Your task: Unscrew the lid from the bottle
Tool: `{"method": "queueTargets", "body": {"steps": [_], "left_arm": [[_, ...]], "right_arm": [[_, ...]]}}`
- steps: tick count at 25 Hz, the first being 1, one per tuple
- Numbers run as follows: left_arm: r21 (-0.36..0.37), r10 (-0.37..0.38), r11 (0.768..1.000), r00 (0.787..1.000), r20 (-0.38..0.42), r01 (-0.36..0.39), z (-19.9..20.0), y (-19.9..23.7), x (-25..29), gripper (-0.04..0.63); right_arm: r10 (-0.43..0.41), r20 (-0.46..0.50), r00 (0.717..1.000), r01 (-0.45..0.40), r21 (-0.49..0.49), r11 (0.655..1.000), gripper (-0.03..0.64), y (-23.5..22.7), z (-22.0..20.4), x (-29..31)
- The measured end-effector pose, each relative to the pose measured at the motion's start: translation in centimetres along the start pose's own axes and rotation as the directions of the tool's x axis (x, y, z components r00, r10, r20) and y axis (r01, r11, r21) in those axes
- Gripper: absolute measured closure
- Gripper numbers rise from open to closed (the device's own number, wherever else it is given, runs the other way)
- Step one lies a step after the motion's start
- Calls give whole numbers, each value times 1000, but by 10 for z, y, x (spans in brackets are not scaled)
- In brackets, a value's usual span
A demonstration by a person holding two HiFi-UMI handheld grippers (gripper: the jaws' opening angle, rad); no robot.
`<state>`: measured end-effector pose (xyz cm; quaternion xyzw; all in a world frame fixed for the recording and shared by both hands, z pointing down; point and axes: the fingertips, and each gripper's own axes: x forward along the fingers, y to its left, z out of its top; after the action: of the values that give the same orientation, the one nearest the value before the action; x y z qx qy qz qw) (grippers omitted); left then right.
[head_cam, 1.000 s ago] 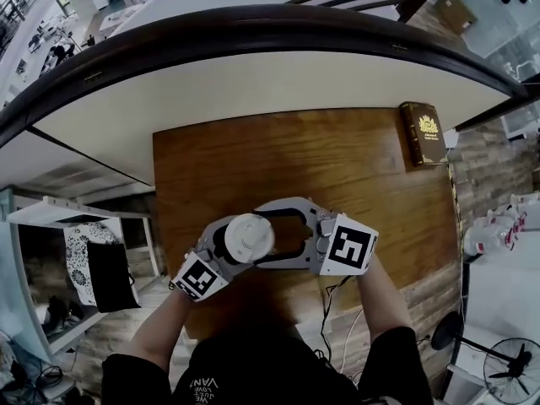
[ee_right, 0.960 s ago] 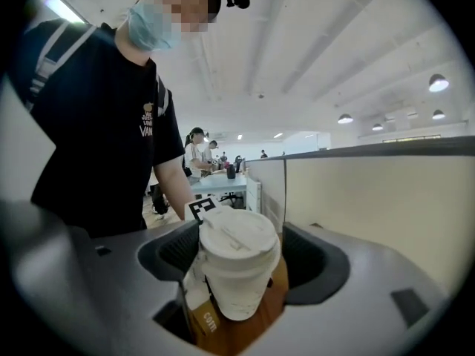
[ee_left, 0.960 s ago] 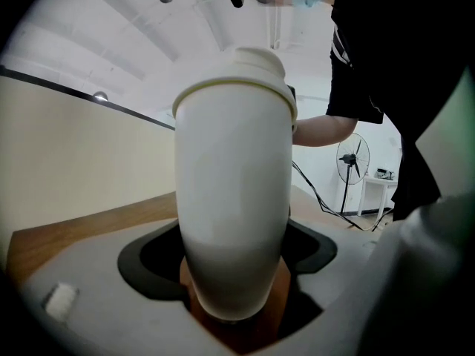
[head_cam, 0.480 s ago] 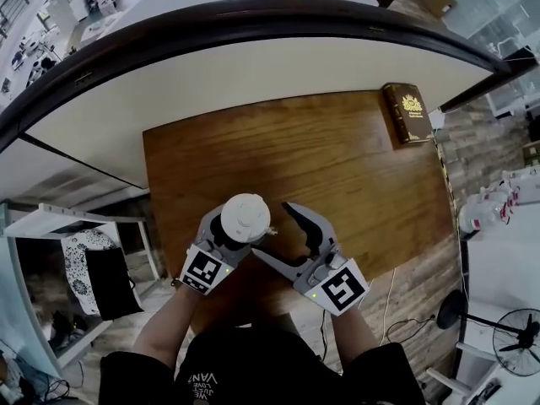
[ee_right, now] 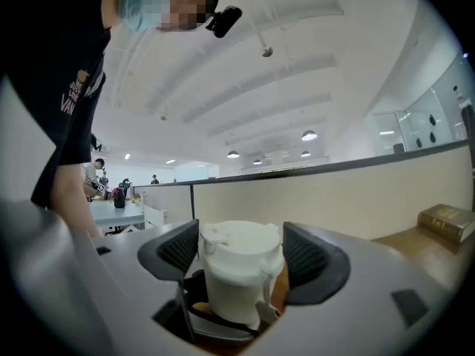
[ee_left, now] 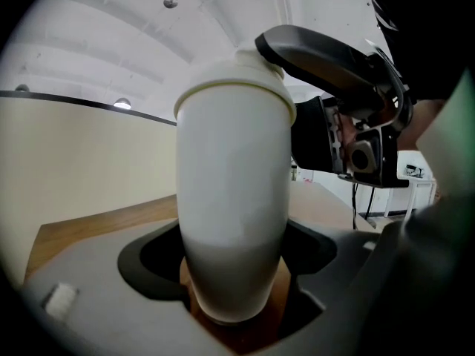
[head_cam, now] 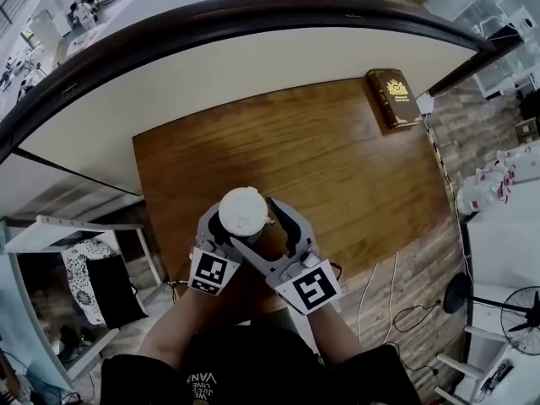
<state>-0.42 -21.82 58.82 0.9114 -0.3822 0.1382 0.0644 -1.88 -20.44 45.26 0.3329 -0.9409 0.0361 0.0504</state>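
My left gripper (ee_left: pixel 234 297) is clamped on the lower body of the white bottle (ee_left: pixel 234 191), which stands upright on the wooden table (head_cam: pixel 337 159) near its front edge, right in front of me. The bottle's base sits in the notch between the two jaws, both pressing against it. My right gripper (ee_right: pixel 241 264) comes in from the right at the height of the top, and its ribbed pads (ee_right: pixel 308 254) sit tight against either side of the white lid (head_cam: pixel 243 211), which is on the bottle. From above, the two grippers meet at the bottle, their marker cubes towards my body. A dark book (head_cam: pixel 392 98) lies well apart, at the table's far right corner.
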Motion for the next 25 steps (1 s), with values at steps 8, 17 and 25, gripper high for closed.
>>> {"method": "queueTargets", "body": {"steps": [8, 17, 25], "left_arm": [[38, -78, 996, 997, 10, 78, 1, -3, 1, 225], [80, -191, 979, 981, 29, 188, 1, -6, 1, 225], [73, -230, 971, 972, 46, 226, 2, -3, -1, 225]], "right_arm": [[200, -41, 979, -201, -26, 979, 296, 0, -2, 4], [649, -182, 739, -674, -206, 710, 296, 3, -5, 0], [799, -315, 511, -859, -216, 464, 296, 5, -10, 3]]}}
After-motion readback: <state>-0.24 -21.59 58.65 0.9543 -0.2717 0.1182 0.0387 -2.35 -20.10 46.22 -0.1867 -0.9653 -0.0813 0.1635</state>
